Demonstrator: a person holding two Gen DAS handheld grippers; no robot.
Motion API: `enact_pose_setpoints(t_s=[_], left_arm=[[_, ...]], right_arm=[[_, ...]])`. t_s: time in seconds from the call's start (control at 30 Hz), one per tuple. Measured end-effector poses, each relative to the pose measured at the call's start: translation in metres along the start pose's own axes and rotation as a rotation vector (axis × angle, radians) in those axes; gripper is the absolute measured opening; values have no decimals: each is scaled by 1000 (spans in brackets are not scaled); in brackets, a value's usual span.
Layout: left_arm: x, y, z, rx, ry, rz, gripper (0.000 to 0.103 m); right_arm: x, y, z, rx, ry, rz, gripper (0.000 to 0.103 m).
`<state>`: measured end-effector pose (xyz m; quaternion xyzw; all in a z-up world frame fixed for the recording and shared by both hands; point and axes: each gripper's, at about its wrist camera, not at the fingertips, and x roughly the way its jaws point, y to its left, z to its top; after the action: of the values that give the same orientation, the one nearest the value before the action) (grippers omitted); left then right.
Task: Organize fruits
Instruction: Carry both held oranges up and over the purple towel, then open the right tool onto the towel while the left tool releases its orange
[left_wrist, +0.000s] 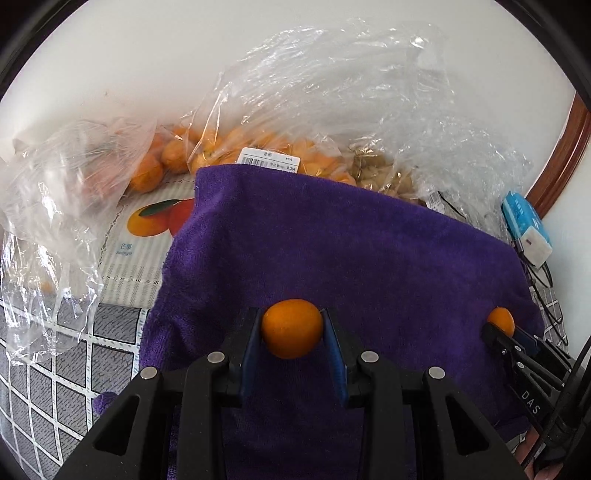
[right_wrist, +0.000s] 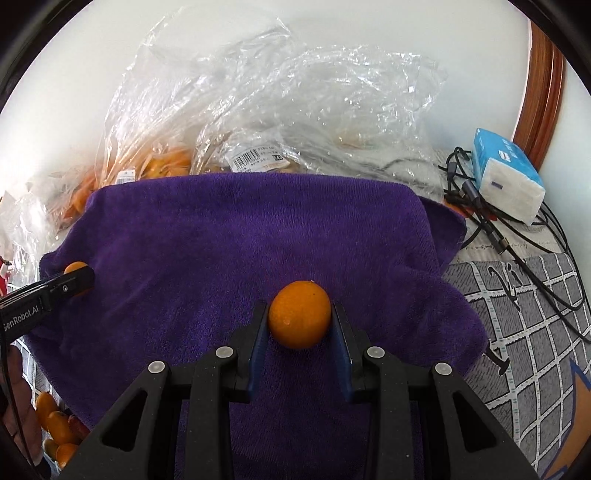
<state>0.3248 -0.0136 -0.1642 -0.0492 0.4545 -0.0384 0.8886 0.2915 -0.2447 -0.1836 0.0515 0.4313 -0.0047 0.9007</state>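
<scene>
Two small round orange citrus fruits up over the purple terry towel (left_wrist: 332, 240), nothing loose on it yet. Left gripper (left_wrist: 292, 328) clamped nearly closed on the first small orange fruit (left_wrist: 291, 328), blue pads (left_wrist: 334, 343) pressing both sides, sitting toward the towel's left-near part. Right gripper (right_wrist: 300, 320) same deal, squeezed onto the second small orange fruit (right_wrist: 299, 319), toward the towel's right-near part. Both fruits roughly round, so no real long axis to worry about; both hang right above the towel, towel straight below and ahead of the tips. Looks like a set-down onto the towel next, either hand about equally close.

Behind the towel's far edge: crinkly clear plastic bags (left_wrist: 314, 92), left ones stuffed with more orange fruits (left_wrist: 173, 155), a barcode label (left_wrist: 269, 159) on one, rightmost holding something tan and hard to make out. Off the towel's right edge, a blue-and-white tissue pack (right_wrist: 508, 177) on tangled black cables (right_wrist: 480, 218).
</scene>
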Motion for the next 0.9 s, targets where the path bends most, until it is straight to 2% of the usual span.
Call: enact_pose_setpoints(t_s=[0.17, 0.3, 0.4, 0.57, 0.73, 0.9], left_arm=[[1, -5, -1, 20, 5, 15, 32], [4, -12, 1, 40, 23, 27, 32], [-1, -19, 5, 61, 24, 47, 34], [-37, -22, 10, 46, -42, 9, 48], [-77, -16, 5, 12, -96, 4, 49], [-111, -7, -18, 20, -129, 16, 49]], right_arm=[[0, 3, -1, -13, -8, -4, 33], [-8, 4, 0, -16, -11, 14, 47], [-24, 7, -3, -20, -45, -16, 52], [-61, 12, -10, -59, -105, -61, 52], [-104, 12, -23, -80, -162, -68, 52], [-140, 15, -43, -76, -206, -68, 52]])
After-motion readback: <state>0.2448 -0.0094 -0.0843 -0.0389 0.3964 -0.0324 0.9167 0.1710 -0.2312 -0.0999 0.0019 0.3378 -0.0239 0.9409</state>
